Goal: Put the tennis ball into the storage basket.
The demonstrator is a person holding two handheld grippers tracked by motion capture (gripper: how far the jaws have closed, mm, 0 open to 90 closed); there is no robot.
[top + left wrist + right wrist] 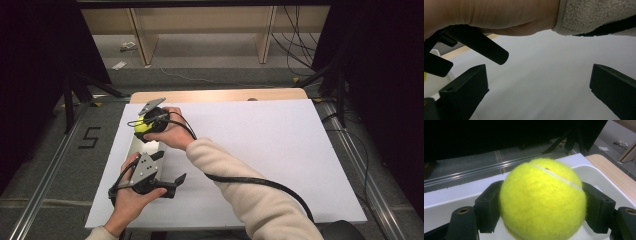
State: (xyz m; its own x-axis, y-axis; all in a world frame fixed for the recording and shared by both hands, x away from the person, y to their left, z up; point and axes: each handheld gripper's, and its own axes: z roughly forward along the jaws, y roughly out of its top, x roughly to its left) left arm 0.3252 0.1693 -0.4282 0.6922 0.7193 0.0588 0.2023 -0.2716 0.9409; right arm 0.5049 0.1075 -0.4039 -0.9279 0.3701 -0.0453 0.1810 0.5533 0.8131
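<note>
Yellow tennis ball (542,200) — clamped in right hand-held gripper (541,207).

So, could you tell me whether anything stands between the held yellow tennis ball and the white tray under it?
Nothing visible does. The right gripper holds the fuzzy yellow tennis ball directly above the white plastic tray, and the left gripper waits open, nearer the person.

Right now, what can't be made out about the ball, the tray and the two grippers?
- Tray: in the right gripper view the tennis ball hides its floor.
- Ball's underside: cut off by that view's bottom edge.
- Right gripper: in the high view the hand covers its jaws.
- Left gripper: a forearm blocks what lies beyond.
</note>
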